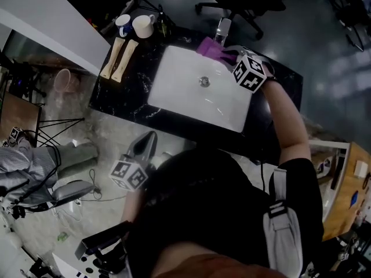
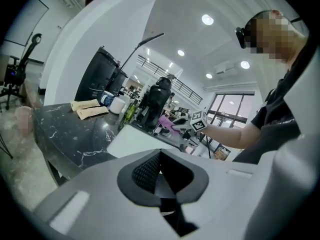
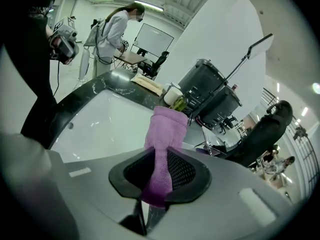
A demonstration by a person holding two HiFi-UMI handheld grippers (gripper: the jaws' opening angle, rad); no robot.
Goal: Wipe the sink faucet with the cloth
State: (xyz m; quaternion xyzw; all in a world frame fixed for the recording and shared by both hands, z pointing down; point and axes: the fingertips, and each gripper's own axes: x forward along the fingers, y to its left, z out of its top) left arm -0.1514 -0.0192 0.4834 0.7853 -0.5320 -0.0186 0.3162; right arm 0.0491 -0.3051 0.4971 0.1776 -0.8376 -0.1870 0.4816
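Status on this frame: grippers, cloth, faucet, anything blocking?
Left gripper shut, empty, short of the counter. Right gripper shut on purple cloth beside faucet; contact unclear. Mugs well aside.

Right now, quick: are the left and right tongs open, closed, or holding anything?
Left tongs: closed, nothing between them.
Right tongs: closed on the purple cloth.

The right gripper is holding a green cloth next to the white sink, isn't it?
Not quite. The cloth is purple, not green. The right gripper view shows it: the right gripper has its jaws closed on the purple cloth, next to the white sink.
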